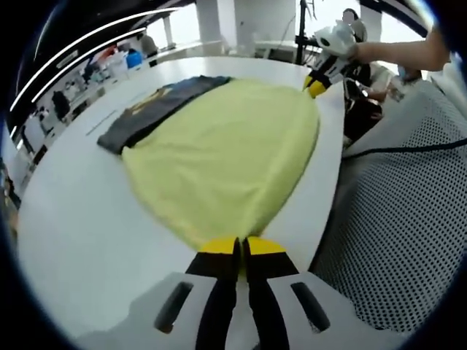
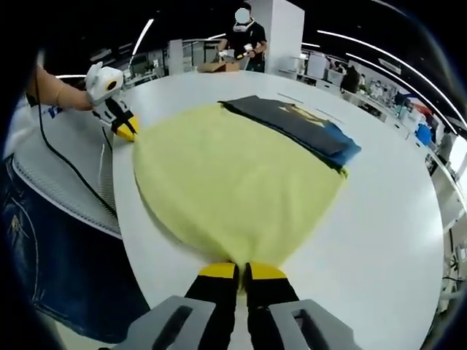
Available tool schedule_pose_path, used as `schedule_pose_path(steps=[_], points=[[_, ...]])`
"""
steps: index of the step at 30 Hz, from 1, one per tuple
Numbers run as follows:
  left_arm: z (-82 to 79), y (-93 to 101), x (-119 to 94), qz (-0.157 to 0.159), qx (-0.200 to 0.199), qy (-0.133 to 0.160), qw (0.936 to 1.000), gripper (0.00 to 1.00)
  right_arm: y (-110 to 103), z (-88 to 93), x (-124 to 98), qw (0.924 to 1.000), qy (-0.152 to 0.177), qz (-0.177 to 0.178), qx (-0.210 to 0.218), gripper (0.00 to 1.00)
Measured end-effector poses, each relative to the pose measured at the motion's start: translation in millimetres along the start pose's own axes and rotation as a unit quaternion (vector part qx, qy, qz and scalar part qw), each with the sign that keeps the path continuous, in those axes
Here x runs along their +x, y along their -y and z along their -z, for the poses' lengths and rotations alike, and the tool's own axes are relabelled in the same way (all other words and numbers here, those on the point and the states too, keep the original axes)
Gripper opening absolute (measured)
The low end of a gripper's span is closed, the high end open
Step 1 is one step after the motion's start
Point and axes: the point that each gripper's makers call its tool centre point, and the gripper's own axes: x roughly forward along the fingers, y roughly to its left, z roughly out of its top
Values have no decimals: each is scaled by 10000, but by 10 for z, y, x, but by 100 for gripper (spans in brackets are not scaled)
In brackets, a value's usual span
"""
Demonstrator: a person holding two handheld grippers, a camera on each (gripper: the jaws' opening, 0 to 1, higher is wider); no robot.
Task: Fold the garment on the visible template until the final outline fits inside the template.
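A yellow garment [image 1: 219,153] lies spread on the white table [image 1: 80,226], pulled taut between both grippers. My left gripper [image 1: 239,246] is shut on its near edge, yellow tips pressed together. At the far corner my right gripper [image 1: 315,87] pinches the cloth, held by a person's hand. In the right gripper view the same yellow garment [image 2: 233,182] runs from my right gripper [image 2: 243,271], shut on its hem, to the left gripper [image 2: 128,133] at the far corner. A dark folded garment [image 2: 292,120] with a blue edge lies partly under the yellow one's far side.
The dark folded garment [image 1: 157,109] lies along the yellow cloth's left side. The table edge [image 1: 332,197] borders a grey mesh surface [image 1: 408,219] with a black cable [image 1: 408,149]. A person's jeans [image 2: 44,240] stand close by. Another person stands beyond the table [image 2: 244,36].
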Motion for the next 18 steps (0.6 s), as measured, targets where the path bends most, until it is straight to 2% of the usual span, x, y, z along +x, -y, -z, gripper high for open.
schedule_pose_path(steps=[6, 18], points=[[-1, 57, -80, 65, -135, 49, 9999, 0, -46, 16, -59, 9997, 119, 26, 195, 0], [94, 195, -197, 193, -387, -144, 9990, 0, -265, 69, -145, 9991, 148, -198, 355, 0]])
